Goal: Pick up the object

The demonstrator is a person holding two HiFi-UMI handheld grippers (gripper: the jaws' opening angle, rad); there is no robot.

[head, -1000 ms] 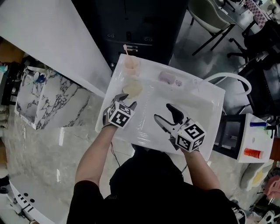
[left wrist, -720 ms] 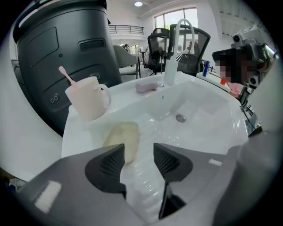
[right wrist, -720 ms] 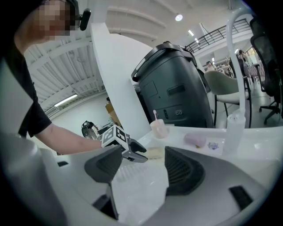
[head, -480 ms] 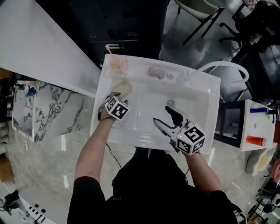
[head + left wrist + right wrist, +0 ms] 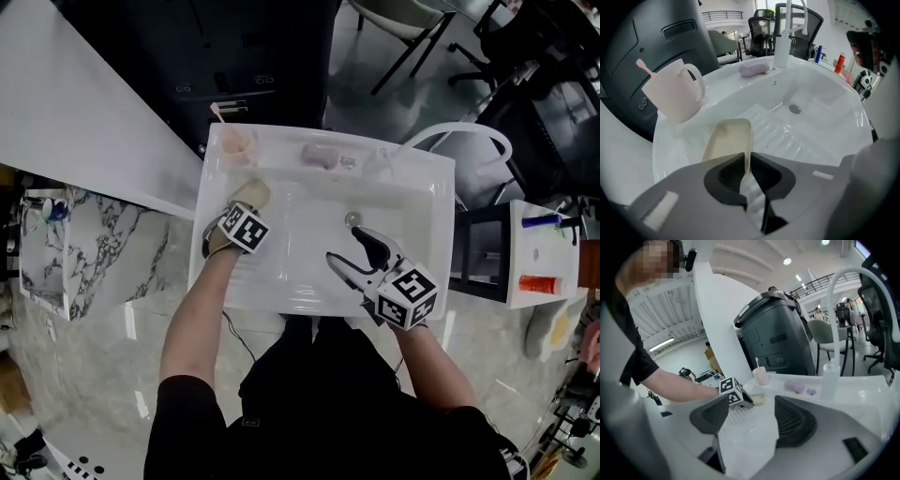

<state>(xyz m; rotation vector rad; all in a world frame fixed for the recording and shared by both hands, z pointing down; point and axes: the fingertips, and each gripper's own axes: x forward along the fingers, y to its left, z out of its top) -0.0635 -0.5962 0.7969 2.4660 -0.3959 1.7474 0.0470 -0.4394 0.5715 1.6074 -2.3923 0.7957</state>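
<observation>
We watch the left gripper (image 5: pixel 747 160) come down from above the left side of the white sink (image 5: pixel 442 234) onto the cream, shallow, rounded plastic dish (image 5: pixel 725 140). Its jaws, wide apart before, have just been closing and now pinch the dish's right wall.

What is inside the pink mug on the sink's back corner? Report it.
A thin pink handle sticks up out of the pink mug and leans on its rim. The mug's wall covers the handle's lower end, so what it is, and whether anything else lies inside, cannot be seen.
</observation>
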